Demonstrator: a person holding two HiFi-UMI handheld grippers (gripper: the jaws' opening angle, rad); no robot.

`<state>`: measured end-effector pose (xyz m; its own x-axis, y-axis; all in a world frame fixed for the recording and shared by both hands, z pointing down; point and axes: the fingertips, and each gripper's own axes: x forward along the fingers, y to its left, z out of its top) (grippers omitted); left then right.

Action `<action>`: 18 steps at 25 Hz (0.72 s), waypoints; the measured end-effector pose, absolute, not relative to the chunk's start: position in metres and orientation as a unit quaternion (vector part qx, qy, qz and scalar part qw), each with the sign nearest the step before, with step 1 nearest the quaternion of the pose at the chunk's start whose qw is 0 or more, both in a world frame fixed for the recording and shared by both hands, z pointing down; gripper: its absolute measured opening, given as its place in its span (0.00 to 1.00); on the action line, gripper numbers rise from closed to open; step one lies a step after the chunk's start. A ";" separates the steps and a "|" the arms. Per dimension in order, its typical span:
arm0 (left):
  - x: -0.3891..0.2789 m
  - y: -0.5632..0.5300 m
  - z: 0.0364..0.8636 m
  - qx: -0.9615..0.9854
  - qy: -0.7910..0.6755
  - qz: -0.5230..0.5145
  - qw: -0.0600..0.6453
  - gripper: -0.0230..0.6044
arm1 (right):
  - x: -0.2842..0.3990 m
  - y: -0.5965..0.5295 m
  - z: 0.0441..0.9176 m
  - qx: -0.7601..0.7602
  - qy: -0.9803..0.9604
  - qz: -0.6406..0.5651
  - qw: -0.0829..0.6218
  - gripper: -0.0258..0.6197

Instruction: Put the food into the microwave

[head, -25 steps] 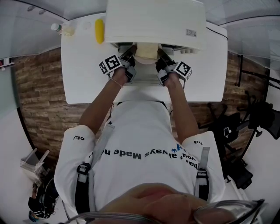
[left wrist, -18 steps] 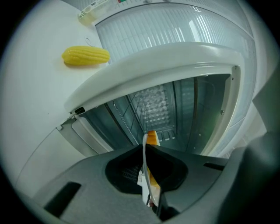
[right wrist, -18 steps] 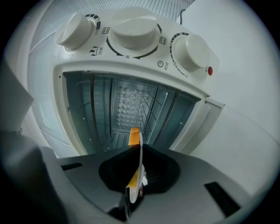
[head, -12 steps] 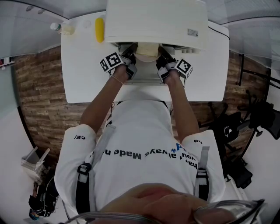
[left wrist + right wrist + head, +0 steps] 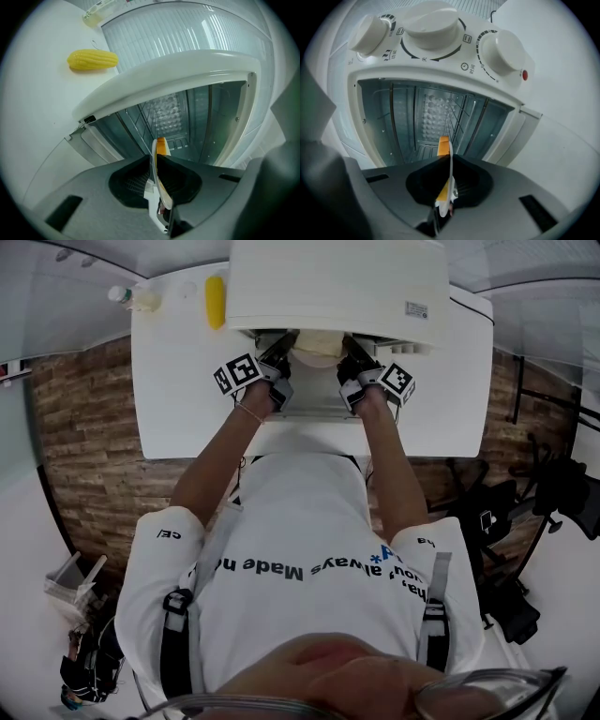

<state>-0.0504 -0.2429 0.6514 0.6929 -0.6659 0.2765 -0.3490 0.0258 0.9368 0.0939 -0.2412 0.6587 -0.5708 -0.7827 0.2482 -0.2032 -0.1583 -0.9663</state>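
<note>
A pale plate (image 5: 319, 342) of food is held level between both grippers at the mouth of the white microwave (image 5: 333, 282). My left gripper (image 5: 279, 352) is shut on the plate's left rim, my right gripper (image 5: 349, 352) on its right rim. In the left gripper view the thin white and orange rim (image 5: 161, 145) stands edge-on in the shut left gripper (image 5: 157, 157), with the open cavity (image 5: 187, 117) ahead. The right gripper view shows the same rim (image 5: 443, 145) pinched in the right gripper (image 5: 447, 161), facing the cavity (image 5: 431, 112). The food itself is hidden.
A yellow corn cob (image 5: 215, 303) lies on the white table (image 5: 178, 381) left of the microwave, with a bottle (image 5: 131, 299) at the far left corner. The microwave's door (image 5: 319, 418) hangs open under the grippers. Three knobs (image 5: 431, 28) sit beside the cavity.
Both grippers and the plate have moved a little forward, further under the microwave's top edge. The grips have not changed.
</note>
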 end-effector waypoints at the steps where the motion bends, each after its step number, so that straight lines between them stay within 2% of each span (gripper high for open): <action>1: -0.051 -0.241 0.651 0.683 -0.370 -0.132 0.615 0.07 | 0.094 -0.242 0.659 -0.405 0.609 -0.644 0.225 0.07; 8: -0.057 -0.242 0.654 0.653 -0.391 -0.165 0.627 0.07 | 0.091 -0.246 0.656 -0.394 0.612 -0.644 0.237 0.08; 10: -0.057 -0.244 0.653 0.643 -0.395 -0.180 0.631 0.07 | 0.093 -0.245 0.654 -0.394 0.611 -0.643 0.241 0.16; 11: -0.057 -0.246 0.653 0.640 -0.396 -0.186 0.632 0.07 | 0.094 -0.244 0.654 -0.397 0.609 -0.643 0.241 0.17; 15: -0.055 -0.251 0.651 0.633 -0.395 -0.201 0.635 0.07 | 0.101 -0.235 0.656 -0.407 0.605 -0.642 0.239 0.17; 18: -0.054 -0.253 0.651 0.629 -0.393 -0.204 0.639 0.07 | 0.101 -0.228 0.658 -0.403 0.605 -0.643 0.240 0.13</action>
<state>-0.0535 -0.2528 0.6514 0.6077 -0.7553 0.2453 -0.2339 0.1250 0.9642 0.1011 -0.2276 0.6580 -0.5601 -0.7963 0.2286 -0.1802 -0.1523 -0.9718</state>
